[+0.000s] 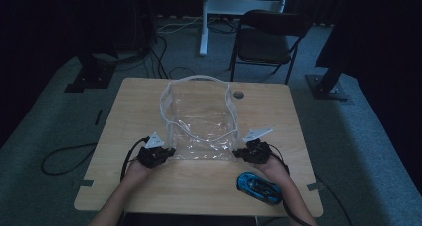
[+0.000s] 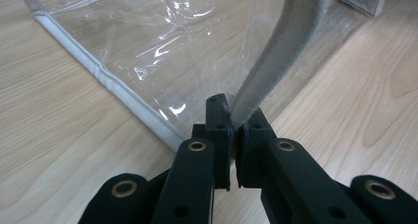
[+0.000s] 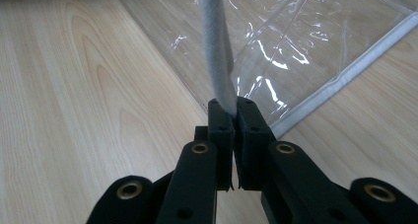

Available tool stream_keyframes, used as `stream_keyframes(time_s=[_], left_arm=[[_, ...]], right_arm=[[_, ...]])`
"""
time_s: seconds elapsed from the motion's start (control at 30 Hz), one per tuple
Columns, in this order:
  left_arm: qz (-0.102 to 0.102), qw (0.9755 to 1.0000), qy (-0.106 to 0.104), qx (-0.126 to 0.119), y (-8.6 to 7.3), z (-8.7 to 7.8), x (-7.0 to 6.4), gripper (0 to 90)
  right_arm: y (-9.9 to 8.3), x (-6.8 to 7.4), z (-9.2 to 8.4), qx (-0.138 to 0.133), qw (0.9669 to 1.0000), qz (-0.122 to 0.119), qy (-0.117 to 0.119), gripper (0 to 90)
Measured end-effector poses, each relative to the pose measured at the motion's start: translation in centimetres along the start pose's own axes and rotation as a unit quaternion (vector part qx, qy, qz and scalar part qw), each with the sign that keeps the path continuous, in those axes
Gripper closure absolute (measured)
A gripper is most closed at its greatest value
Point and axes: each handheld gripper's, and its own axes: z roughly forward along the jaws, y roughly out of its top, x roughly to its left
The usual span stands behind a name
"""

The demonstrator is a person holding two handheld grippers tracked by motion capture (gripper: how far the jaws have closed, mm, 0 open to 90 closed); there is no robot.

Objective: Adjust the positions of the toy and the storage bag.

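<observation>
A clear plastic bag (image 1: 199,121) with grey-white trim lies on the wooden table (image 1: 129,106), its mouth toward me. My left gripper (image 1: 166,153) is shut on the trim at the bag's near left corner; in the left gripper view the grey trim band (image 2: 276,61) runs up from between the closed jaws of my left gripper (image 2: 235,123). My right gripper (image 1: 240,154) is shut on the trim at the near right corner; the trim strip (image 3: 216,46) rises from my right gripper (image 3: 234,110). A blue toy car (image 1: 259,187) sits on the table by my right forearm.
A cable hole (image 1: 238,94) is in the table's far side. A dark folding chair (image 1: 268,39) and a white desk leg (image 1: 204,22) stand beyond the table. Cables (image 1: 64,161) trail over the carpet on the left.
</observation>
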Motion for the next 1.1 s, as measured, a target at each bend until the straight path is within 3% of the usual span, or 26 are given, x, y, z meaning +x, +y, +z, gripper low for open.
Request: stream_keyframes(time_s=[0.3,0.47,0.57,1.1], left_arm=[[0.016,0.9994,-0.03,0.002,1.4,1.9,-2.1,86.9],[0.021,0.9989,-0.041,0.003,2.0,2.7,-3.0,87.0],[0.033,0.9978,-0.057,0.006,3.0,3.9,-4.3,87.0],[0.062,0.9932,-0.098,0.011,5.0,6.6,-7.5,87.1]], right_arm=[[-3.4,-0.5,-3.1,-0.014,0.9995,0.025,-0.013,86.6],[-4.4,-0.7,-3.9,-0.019,0.999,0.038,-0.017,86.6],[-5.4,-1.1,-5.3,-0.011,0.9984,0.039,-0.04,86.6],[-8.8,-2.4,-8.9,-0.015,0.9944,0.076,-0.073,86.5]])
